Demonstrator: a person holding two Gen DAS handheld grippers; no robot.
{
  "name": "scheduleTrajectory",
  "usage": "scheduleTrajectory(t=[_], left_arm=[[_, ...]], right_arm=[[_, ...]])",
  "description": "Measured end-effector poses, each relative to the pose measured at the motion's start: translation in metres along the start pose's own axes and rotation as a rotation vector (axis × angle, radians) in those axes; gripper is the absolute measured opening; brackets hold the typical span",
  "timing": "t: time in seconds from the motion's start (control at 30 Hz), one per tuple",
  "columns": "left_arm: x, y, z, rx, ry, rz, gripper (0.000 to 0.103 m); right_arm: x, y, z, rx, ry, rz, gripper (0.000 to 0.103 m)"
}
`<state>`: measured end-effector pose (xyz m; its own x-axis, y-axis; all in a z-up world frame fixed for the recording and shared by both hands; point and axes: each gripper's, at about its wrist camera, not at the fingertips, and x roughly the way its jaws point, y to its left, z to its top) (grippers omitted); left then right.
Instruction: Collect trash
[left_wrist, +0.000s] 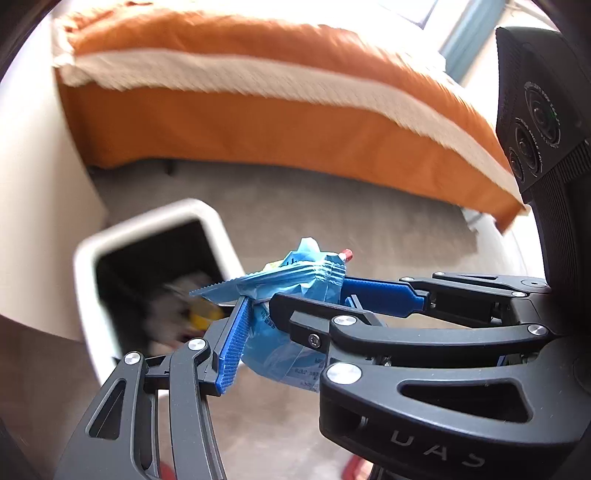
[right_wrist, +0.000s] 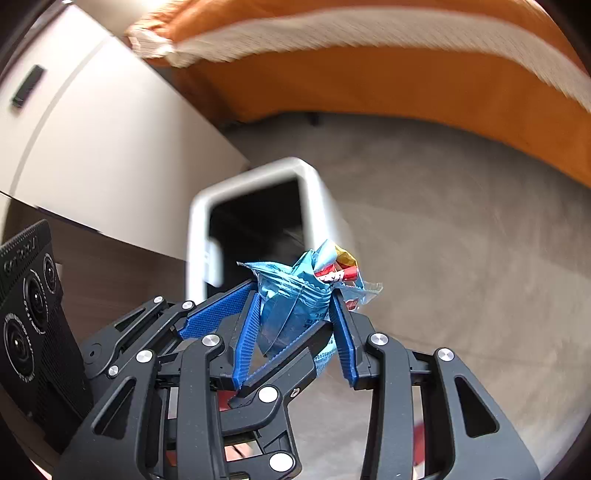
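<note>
Beside the pale cabinet (right_wrist: 110, 129), the white bin (left_wrist: 162, 218) is standing on the carpet (right_wrist: 461, 229), already holding blurred trash. The left tool (left_wrist: 291, 306) and the right tool (right_wrist: 295, 314) are both pinching the same crumpled blue wrapper (right_wrist: 291, 295) just above the bin's rim. The orange bed (left_wrist: 258, 122) is stretching behind.
</note>
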<state>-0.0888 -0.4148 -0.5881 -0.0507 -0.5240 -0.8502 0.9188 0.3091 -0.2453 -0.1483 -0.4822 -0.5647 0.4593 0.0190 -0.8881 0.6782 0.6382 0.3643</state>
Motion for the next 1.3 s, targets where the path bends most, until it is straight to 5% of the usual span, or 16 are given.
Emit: scheduleTrajectory(t=[0.1, 0.17, 0.23, 0.27, 0.3, 0.4, 0.6, 0.73, 1.0, 1.3], left_arm=[[-0.016, 0.035, 0.021, -0.019, -0.012, 0.040, 0.052], [-0.013, 0.059, 0.032, -0.050, -0.009, 0.069, 0.062], [0.003, 0.096, 0.031, -0.136, 0.045, 0.092, 0.099], [0.007, 0.111, 0.030, -0.157, 0.058, 0.095, 0.099], [0.016, 0.125, 0.027, -0.163, 0.083, 0.108, 0.099], [0.031, 0.149, 0.022, -0.157, 0.155, 0.151, 0.098], [-0.034, 0.147, 0.031, -0.137, 0.086, 0.160, 0.098], [-0.132, 0.144, 0.062, -0.170, -0.015, 0.166, 0.098], [-0.373, 0.147, 0.109, -0.200, -0.283, 0.288, 0.098], [-0.590, 0.214, 0.089, -0.257, -0.494, 0.615, 0.098]], right_arm=[[0.009, 0.032, 0.024, -0.038, -0.007, 0.031, 0.040], [0.025, 0.047, 0.036, -0.069, 0.001, 0.045, 0.043], [0.043, 0.052, 0.038, -0.072, 0.019, 0.031, 0.067], [0.052, 0.054, 0.041, -0.060, 0.026, -0.012, 0.095], [0.062, 0.053, 0.044, -0.052, 0.042, -0.043, 0.099], [0.077, 0.054, 0.045, -0.072, 0.072, -0.086, 0.099], [0.024, 0.089, 0.057, -0.122, 0.041, -0.131, 0.099], [-0.069, 0.152, 0.074, -0.179, -0.058, -0.133, 0.099], [-0.252, 0.345, 0.084, -0.342, -0.404, -0.114, 0.099], [-0.321, 0.534, 0.078, -0.540, -0.561, 0.174, 0.099]])
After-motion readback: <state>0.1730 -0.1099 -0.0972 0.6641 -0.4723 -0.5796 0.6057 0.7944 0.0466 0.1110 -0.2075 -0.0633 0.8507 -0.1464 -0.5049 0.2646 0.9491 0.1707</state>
